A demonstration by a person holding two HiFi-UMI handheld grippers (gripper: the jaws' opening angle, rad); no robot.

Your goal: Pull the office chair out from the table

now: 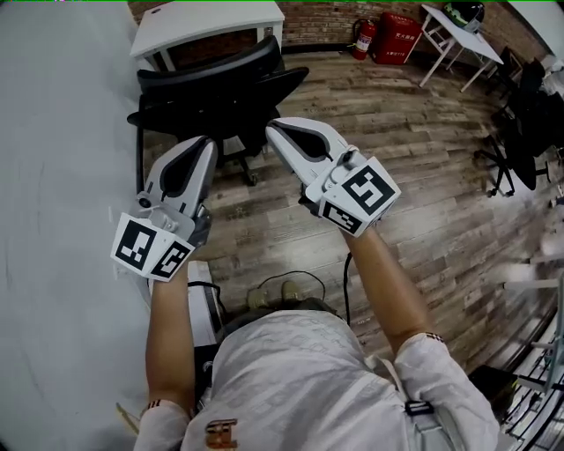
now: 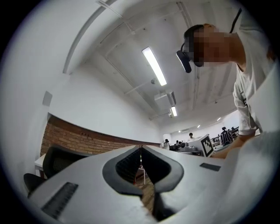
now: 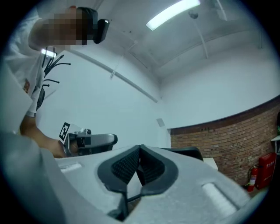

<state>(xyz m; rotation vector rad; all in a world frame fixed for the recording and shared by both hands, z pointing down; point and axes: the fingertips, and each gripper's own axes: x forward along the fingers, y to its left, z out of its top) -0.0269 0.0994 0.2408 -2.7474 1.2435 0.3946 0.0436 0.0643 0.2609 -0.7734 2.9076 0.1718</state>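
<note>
Forearms (image 1: 172, 335) reach up from the bottom of the head view, each hand carrying a tool. The left tool (image 1: 204, 143) points toward 12 o'clock, with its marker cube (image 1: 150, 247) at the near end. The right tool (image 1: 275, 129) lies just beside it at 3 o'clock, angled toward 11 o'clock, so the two tips are near each other but apart. Both tools are closed. In the left gripper view the left tool (image 2: 141, 147) has its dark pads meeting at the tip with nothing between them; in the right gripper view the right tool (image 3: 140, 146) is likewise pressed together and empty.

Beyond the tips, at 12 o'clock, the black office chair (image 1: 220, 84) stands on the plank floor (image 1: 397, 150); neither tool has hold of it. The chair sits just in front of the white table (image 1: 207, 22), which lies at 12 o'clock from it. Farther off, at 1 o'clock, a red fire extinguisher (image 1: 364, 37) and a red cabinet (image 1: 398, 37) stand against the brick wall (image 1: 326, 22); a second white table (image 1: 458, 35) stands at 3 o'clock from them.
</note>
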